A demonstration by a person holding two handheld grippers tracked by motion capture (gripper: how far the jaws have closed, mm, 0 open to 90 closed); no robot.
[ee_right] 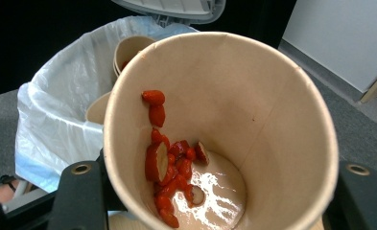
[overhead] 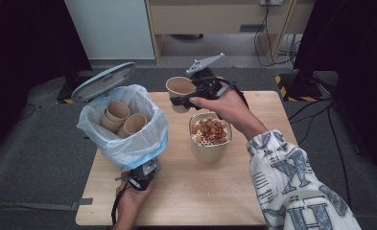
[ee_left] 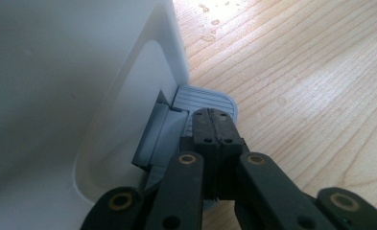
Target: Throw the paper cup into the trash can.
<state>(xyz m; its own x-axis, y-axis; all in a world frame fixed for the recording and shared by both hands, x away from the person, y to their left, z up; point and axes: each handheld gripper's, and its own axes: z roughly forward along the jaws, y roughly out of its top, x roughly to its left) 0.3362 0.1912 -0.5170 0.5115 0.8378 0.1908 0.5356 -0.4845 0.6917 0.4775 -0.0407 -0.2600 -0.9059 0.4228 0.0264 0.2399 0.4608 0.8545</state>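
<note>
My right gripper (overhead: 182, 99) is shut on a tan paper cup (overhead: 180, 88), held in the air over the table's far side between the bin and the strainer tub. The right gripper view looks into this cup (ee_right: 253, 110): red food pieces (ee_right: 169, 163) cling to its wall above a little pale liquid (ee_right: 219, 194). The white pedal bin (overhead: 143, 139) has its grey lid (overhead: 103, 80) raised, and paper cups (overhead: 123, 117) lie in its bag. At the bin's foot my left gripper (overhead: 145, 175) is shut, its tips (ee_left: 214, 120) resting on the grey pedal (ee_left: 205, 98).
A tan tub (overhead: 207, 152) with a perforated insert full of red food pieces (overhead: 210, 130) stands mid-table, right of the bin. The bin's white wall (ee_left: 56, 96) sits close on the left of my left gripper. Bare wood (overhead: 200, 191) lies toward the near edge.
</note>
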